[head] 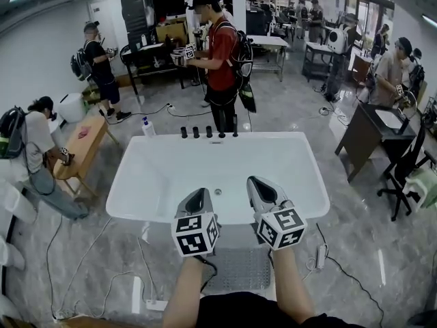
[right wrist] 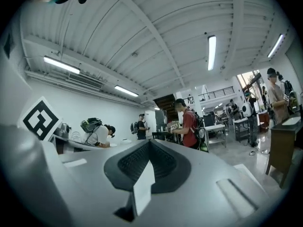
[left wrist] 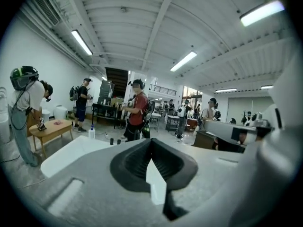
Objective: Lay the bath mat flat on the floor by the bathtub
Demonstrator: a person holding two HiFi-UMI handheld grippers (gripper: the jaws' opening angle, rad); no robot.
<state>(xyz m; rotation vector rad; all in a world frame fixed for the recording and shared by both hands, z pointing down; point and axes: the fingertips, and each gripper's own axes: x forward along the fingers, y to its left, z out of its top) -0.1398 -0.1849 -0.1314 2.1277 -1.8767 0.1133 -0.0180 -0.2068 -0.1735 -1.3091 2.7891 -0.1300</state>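
The grey, bumpy bath mat lies flat on the floor between the white bathtub and the person's legs, partly hidden by both forearms. Both grippers hover above the tub's near rim, apart from the mat. My left gripper is shut with nothing in it; in the left gripper view its jaws meet at the tips and point across the room. My right gripper is also shut and empty, and in the right gripper view its jaws are tilted up toward the ceiling.
Black taps line the tub's far rim. A person in red stands just behind them. A wooden bench stands on the left and a dark desk on the right. Cables and a power strip lie on the floor beside the mat.
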